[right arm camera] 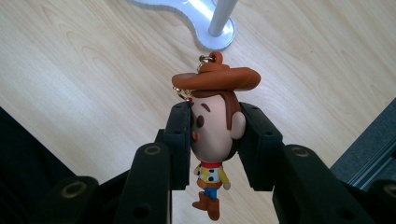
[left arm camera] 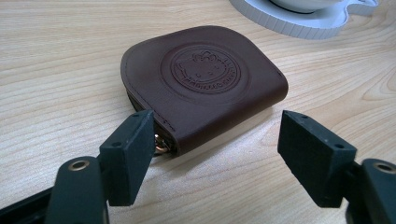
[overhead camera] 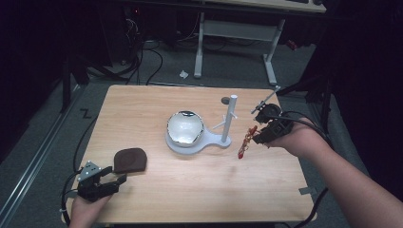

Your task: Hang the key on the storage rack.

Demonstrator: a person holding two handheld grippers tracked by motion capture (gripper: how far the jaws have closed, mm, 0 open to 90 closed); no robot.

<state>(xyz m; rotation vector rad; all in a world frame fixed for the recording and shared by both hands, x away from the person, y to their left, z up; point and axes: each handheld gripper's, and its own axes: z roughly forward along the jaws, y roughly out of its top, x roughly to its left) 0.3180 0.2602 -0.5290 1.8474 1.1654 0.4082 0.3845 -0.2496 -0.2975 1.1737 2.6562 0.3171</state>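
Note:
A cowboy figure keychain (right arm camera: 215, 135) with a brown hat hangs head-up between the jaws of my right gripper (right arm camera: 215, 137), which is shut on its head. In the high view the cowboy figure (overhead camera: 246, 140) is held above the table's right side by the right gripper (overhead camera: 258, 136), just right of a white stand (overhead camera: 227, 138) with an upright pole (overhead camera: 231, 114). A brown leather pouch (left arm camera: 205, 79) with an embossed round emblem lies flat right in front of my left gripper (left arm camera: 215, 149), which is open. From above, the pouch (overhead camera: 129, 159) and the left gripper (overhead camera: 115, 175) are at the front left.
A shiny round bowl (overhead camera: 185, 127) rests on the stand's base. A small dark disc (overhead camera: 225, 100) lies behind the pole. Grey tape (overhead camera: 307, 191) sticks near the table's (overhead camera: 199, 190) front right corner. Cables and a white desk frame (overhead camera: 235, 31) are on the floor beyond.

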